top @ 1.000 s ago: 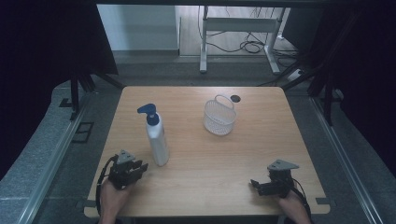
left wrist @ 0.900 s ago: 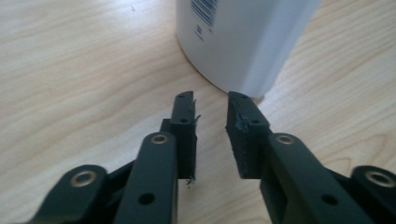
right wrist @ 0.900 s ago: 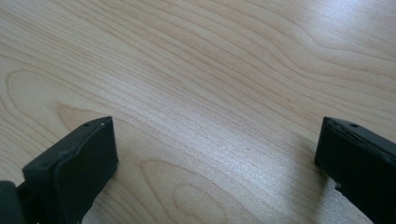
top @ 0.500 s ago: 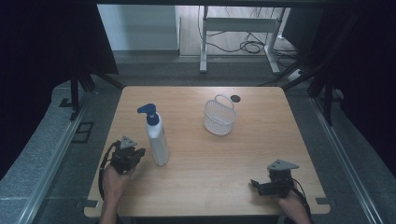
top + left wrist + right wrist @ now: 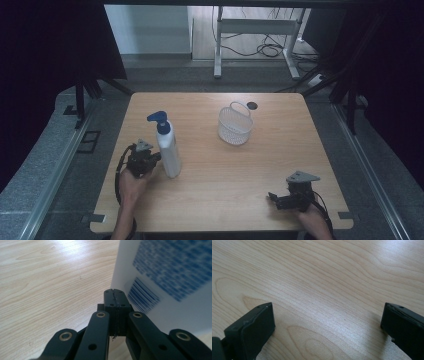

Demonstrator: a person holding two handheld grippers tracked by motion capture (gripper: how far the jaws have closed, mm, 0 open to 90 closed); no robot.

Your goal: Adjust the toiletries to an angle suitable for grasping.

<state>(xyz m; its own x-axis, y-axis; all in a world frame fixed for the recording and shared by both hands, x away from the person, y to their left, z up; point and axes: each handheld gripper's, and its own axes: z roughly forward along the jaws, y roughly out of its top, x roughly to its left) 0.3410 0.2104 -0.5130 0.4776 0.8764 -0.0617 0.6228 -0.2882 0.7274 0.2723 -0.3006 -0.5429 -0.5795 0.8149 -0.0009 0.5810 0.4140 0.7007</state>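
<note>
Two tongs show: the left gripper (image 5: 154, 159), lower left of the high view, has its jaws pressed together, tips against the upright pump bottle (image 5: 167, 145) just to its right. The right gripper (image 5: 274, 197), lower right, stands apart over bare table (image 5: 240, 175).

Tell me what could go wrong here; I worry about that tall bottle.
1. The left tool is shut, its tips right at the bottle; a sideways push could tip the upright bottle.
2. Shut jaws cannot grasp it; they must open first.
3. If it falls, it might roll off the table's left edge, which is near.
</note>
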